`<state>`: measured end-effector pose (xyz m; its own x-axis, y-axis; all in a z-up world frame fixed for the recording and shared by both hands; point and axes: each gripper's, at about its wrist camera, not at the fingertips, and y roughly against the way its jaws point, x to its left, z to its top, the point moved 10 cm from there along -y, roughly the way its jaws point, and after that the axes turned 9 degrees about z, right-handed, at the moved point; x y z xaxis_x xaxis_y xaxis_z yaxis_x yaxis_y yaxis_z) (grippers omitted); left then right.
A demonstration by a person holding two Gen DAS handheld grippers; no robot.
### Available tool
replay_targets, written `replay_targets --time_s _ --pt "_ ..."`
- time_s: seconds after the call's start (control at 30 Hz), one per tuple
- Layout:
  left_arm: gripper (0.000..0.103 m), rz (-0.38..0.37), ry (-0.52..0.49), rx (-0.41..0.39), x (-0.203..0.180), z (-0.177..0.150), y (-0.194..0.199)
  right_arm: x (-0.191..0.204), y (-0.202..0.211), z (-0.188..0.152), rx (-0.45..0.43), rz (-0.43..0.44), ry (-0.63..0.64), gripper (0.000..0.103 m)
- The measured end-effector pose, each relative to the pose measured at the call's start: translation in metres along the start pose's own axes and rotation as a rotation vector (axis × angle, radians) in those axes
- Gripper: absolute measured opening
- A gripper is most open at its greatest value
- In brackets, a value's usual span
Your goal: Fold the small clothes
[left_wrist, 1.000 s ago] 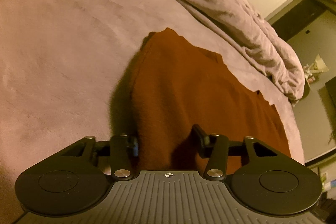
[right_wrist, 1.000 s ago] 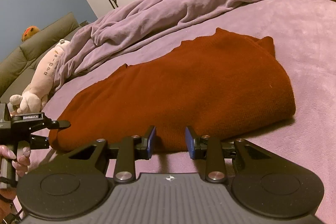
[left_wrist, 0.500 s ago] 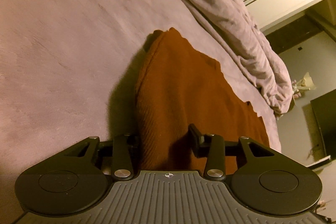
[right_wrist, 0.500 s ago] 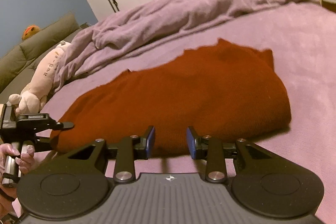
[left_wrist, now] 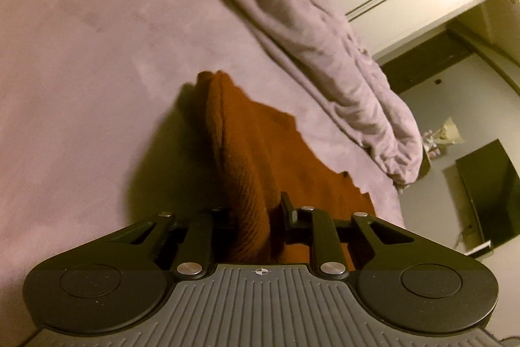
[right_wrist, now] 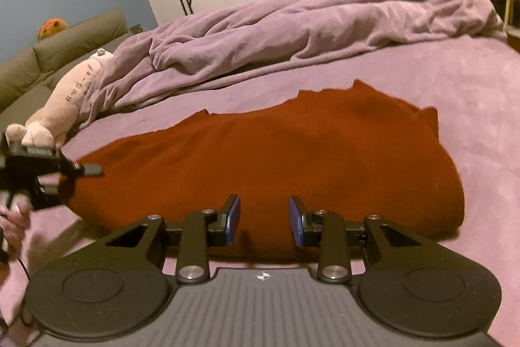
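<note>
At the left edge of the right wrist view a hand (right_wrist: pixel 14 210) carries the left claw (right_wrist: pixel 70 176), whose jaws have just been closing on the near left end of the rust-red knitted garment (right_wrist: pixel 276 152). In the left wrist view that end stands between the jaws as a raised ridge (left_wrist: pixel 247 217) of ribbed knit; the right pad (left_wrist: pixel 287 208) lies against it while the other is hidden behind the cloth, so the left claw looks pinched onto the fabric, probably to lift this end for a fold. The garment lies on the lilac bed (right_wrist: pixel 471 119), already doubled lengthwise, with a rounded fold along the near side and a jagged, uneven far edge, its corners poking up at the right end. The right claw (right_wrist: pixel 265 221) hovers at that near fold with its blue pads narrowly apart; the cloth lies beyond them, not gripped, likely waiting to take a matching hold. Behind the garment a crumpled lilac duvet (right_wrist: pixel 292 28) is heaped, a plush toy (right_wrist: pixel 65 100) at its left end.
</note>
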<state>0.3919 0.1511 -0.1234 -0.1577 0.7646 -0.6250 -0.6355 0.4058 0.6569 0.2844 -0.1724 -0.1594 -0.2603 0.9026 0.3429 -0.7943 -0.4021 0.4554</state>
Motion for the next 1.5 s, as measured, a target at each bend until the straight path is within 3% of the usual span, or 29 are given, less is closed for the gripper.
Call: replay_targets --time_s 0.13,0.33,0.47,0.6,0.7,0.77,0.8,0.93,1.03,1.13,1.23,1.33,1.43,1.5 --pt "0.022 0.010 -0.054 -0.008 -0.023 0.003 0.004 -0.008 -0.001 -0.006 0.018 -0.021 -0.021 0.032" --pt "0.022 -0.005 -0.241 -0.025 -0.099 -0.009 0.006 -0.028 0.014 -0.008 -0.012 -0.038 -0.073 0.032" --pt "0.022 -0.056 -0.372 0.010 -0.162 -0.047 -0.016 -0.041 0.024 -0.005 -0.040 -0.053 -0.096 0.032" --pt "0.024 -0.034 -0.445 0.090 -0.192 -0.102 -0.064 -0.051 0.031 -0.004 -0.057 -0.064 -0.118 0.032" --pt "0.030 0.038 -0.494 0.132 -0.192 -0.136 -0.099 -0.058 0.034 -0.008 -0.052 -0.071 -0.125 0.032" --pt "0.038 0.035 -0.502 0.112 -0.192 -0.144 -0.104 -0.062 0.037 -0.011 -0.049 -0.076 -0.132 0.032" --pt "0.053 0.016 -0.493 0.111 -0.195 -0.144 -0.100 -0.065 0.039 -0.012 -0.046 -0.075 -0.136 0.032" --pt "0.059 -0.039 -0.499 0.056 -0.202 -0.136 -0.058 -0.072 0.045 -0.012 -0.049 -0.081 -0.156 0.032" --pt "0.073 -0.026 -0.487 -0.036 -0.187 -0.122 -0.020 -0.072 0.048 -0.004 -0.065 -0.074 -0.172 0.032" --pt "0.073 0.138 -0.488 -0.133 -0.151 -0.104 -0.005 -0.065 0.050 0.012 -0.098 -0.045 -0.166 0.032" --pt "0.073 0.252 -0.402 -0.122 -0.114 -0.092 -0.012 -0.046 0.040 0.034 -0.117 -0.008 -0.121 0.032" --pt "0.072 0.233 -0.302 -0.034 -0.095 -0.096 -0.029 -0.019 0.020 0.052 -0.111 0.056 -0.072 0.031" --pt "0.072 0.219 -0.304 0.002 -0.087 -0.106 -0.036 -0.002 -0.003 0.055 -0.060 0.077 -0.020 0.026" --pt "0.072 0.209 -0.319 -0.001 -0.087 -0.109 -0.038 -0.004 -0.017 0.047 0.011 0.044 -0.010 0.024"
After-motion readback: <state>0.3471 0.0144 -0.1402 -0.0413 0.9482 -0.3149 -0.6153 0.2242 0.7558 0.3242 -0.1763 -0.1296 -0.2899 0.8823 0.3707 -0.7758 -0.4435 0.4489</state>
